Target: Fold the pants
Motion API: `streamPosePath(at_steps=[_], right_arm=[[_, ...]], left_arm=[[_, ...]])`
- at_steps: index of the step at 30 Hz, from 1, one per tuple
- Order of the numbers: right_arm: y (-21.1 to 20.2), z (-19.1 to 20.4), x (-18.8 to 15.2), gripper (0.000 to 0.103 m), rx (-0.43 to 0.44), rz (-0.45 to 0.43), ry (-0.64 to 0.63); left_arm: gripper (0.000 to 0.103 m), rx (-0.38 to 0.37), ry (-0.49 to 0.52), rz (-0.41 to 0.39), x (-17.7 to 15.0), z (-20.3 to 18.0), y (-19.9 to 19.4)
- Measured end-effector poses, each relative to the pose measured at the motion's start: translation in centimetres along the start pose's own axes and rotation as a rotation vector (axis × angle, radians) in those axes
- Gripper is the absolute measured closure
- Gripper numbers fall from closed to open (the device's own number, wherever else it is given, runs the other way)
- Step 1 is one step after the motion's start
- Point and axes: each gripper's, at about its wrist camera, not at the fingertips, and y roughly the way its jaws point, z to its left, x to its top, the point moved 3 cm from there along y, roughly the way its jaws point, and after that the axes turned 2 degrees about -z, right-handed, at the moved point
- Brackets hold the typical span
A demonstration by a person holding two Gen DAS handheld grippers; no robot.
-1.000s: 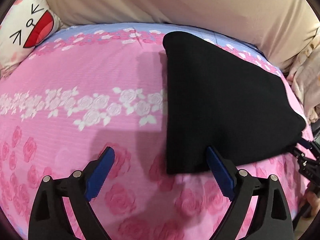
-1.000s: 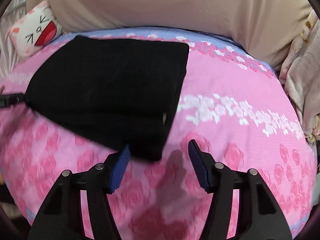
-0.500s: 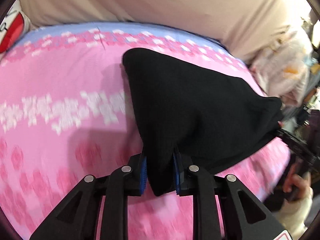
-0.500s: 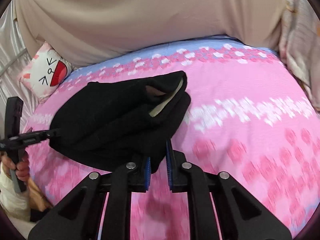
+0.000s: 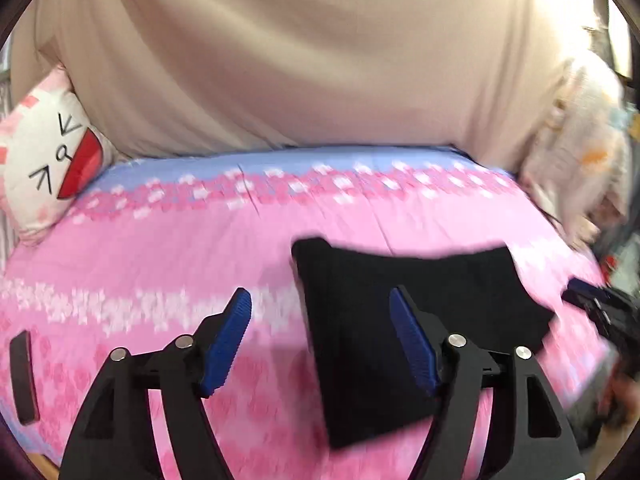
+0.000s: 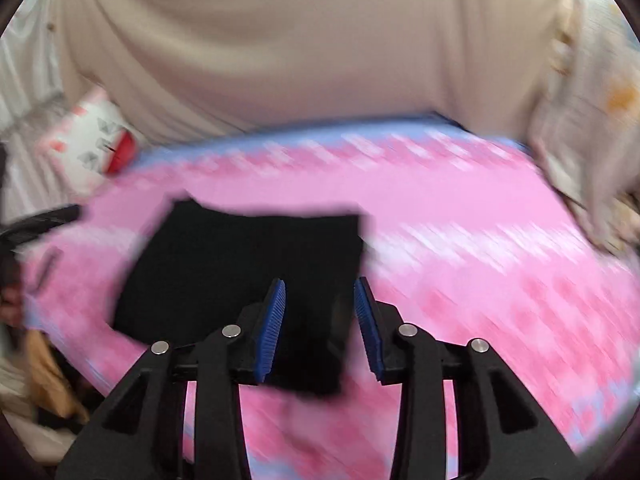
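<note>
At the far left of the bed, a white cushion with a cartoon cat face [image 5: 52, 160] leans against the beige padded headboard [image 5: 320, 60], out of the way of the pink rose-print bedsheet [image 5: 160, 248] that I use as my folding surface. Moving right, my left gripper [image 5: 320, 340] has its blue ribbed jaws opening, spread wide with only sheet and the left edge of the cloth showing between them; neither pad presses on anything. The folded black fabric pants [image 5: 420, 300] lie flat on the sheet, a compact dark rectangle to the right of centre in the left view, just beyond both tools, so I judge the bundle has been let down to rest there. My right gripper [image 6: 319, 328] is also opening, narrower than the left, with the near right corner of the pants [image 6: 248, 264] seen through the gap but not pinched. At the far right, a pale patterned quilt [image 6: 592, 112] is bunched beside the bed edge. Blur hides the fold's finer lines.
</note>
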Motion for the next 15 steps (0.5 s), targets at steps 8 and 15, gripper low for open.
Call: streamPosePath(at_steps=[8,15], right_arm=[[10.8,-2.7,-2.0,0.064,-0.067,0.122,-0.012],[7.2,1.4,4.8,0.062,-0.011,0.032,0.002]], left_arm=[[0.007,0.079,-0.108,0.203,-2.7,1.7,15.2],[0.014,0.070,-0.129,0.093,1.9,0.7,10.6]])
